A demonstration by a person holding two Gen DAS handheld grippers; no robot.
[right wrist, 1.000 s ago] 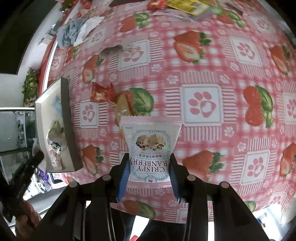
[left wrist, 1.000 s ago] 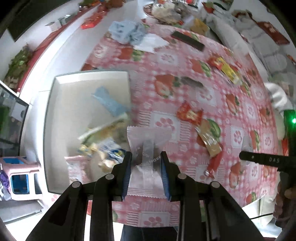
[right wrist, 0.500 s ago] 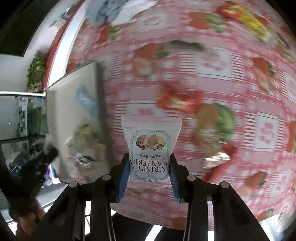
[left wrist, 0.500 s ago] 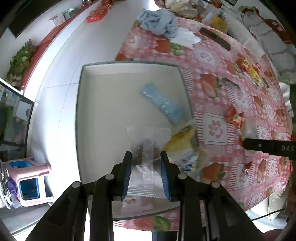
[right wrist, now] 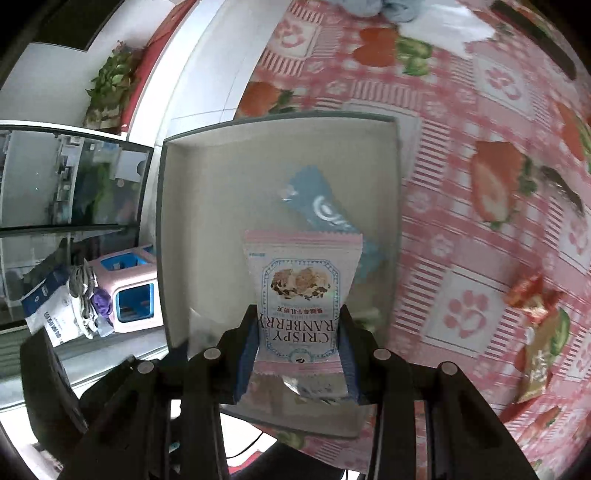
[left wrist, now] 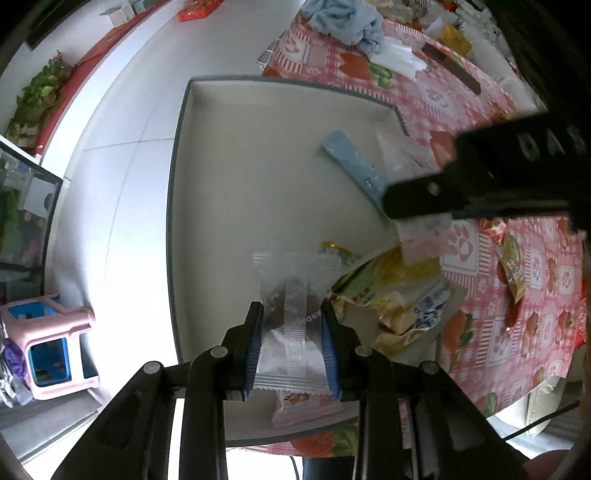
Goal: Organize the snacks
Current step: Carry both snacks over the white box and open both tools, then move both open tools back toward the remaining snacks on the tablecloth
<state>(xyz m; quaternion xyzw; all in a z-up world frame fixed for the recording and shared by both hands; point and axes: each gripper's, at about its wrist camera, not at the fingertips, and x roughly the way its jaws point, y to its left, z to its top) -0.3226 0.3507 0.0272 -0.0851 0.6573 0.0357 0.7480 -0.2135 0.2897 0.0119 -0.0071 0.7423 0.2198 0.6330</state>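
My left gripper [left wrist: 291, 314] is shut on a pale pink snack packet [left wrist: 286, 291], seam side up, held over the near part of a shallow grey-rimmed box [left wrist: 173, 206]. My right gripper [right wrist: 297, 321] is shut on a pink cranberry crisp packet [right wrist: 301, 280] and holds it over the same box [right wrist: 160, 221]. The box holds a blue bar [left wrist: 354, 166], a yellow-green bag [left wrist: 388, 280] and a pink packet [left wrist: 303, 406]. The right gripper's black body [left wrist: 480, 177] crosses the box's right side in the left wrist view.
The box sits at the left edge of a table with a pink strawberry cloth [right wrist: 480, 221]. Loose red and yellow-green snacks [right wrist: 535, 310] lie on the cloth at right. A blue cloth [left wrist: 347, 22] lies at the far end. A pink stool [left wrist: 48, 350] stands on the floor.
Both grippers have moved left from over the tablecloth to over the box, each still holding its packet. The right gripper now reaches into the left wrist view.
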